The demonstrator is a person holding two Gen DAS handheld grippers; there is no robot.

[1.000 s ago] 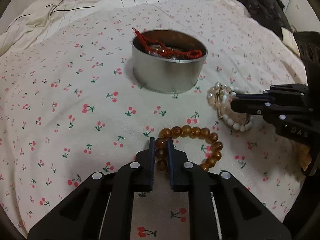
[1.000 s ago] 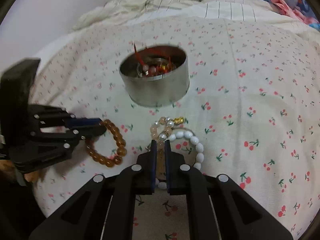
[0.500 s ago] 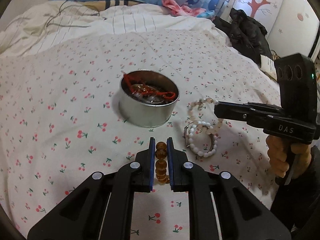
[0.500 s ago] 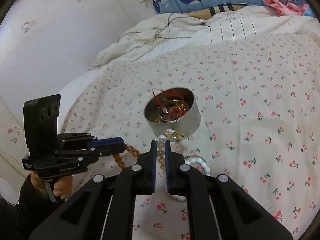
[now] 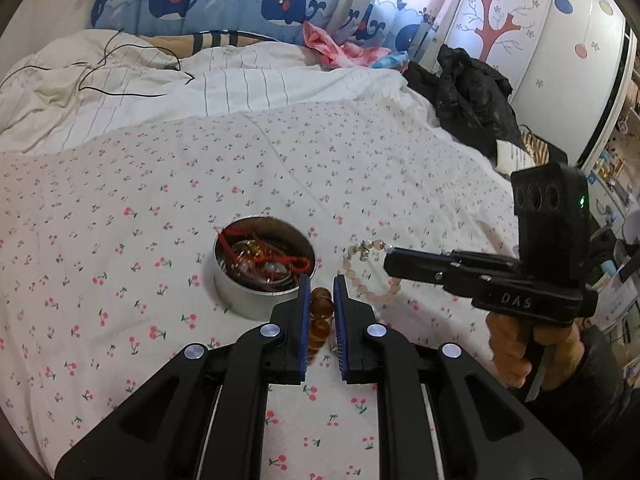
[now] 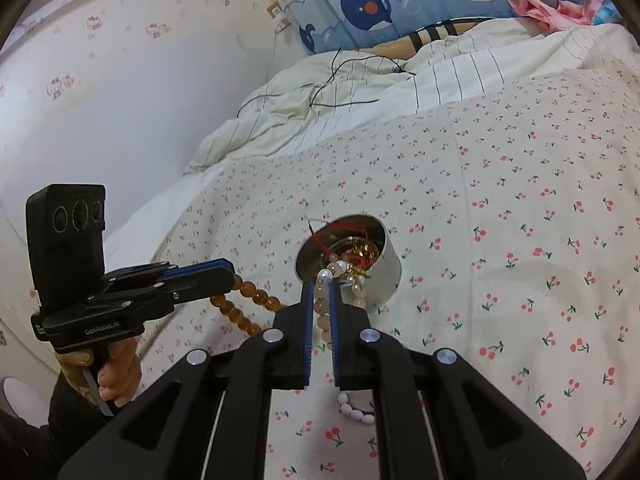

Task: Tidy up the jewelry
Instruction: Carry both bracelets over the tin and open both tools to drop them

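Two grippers, left gripper [image 5: 321, 286] clenching the amber bracelet [image 5: 320, 320] and right gripper [image 6: 320, 292] pinching the pale bead bracelet [image 6: 322, 312], should centre over the tin [image 5: 240, 300] before releasing.

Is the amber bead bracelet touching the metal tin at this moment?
Apart. In the right wrist view the amber bead bracelet hangs in the air from the left gripper, with cherry-print sheet showing between its beads and the metal tin.
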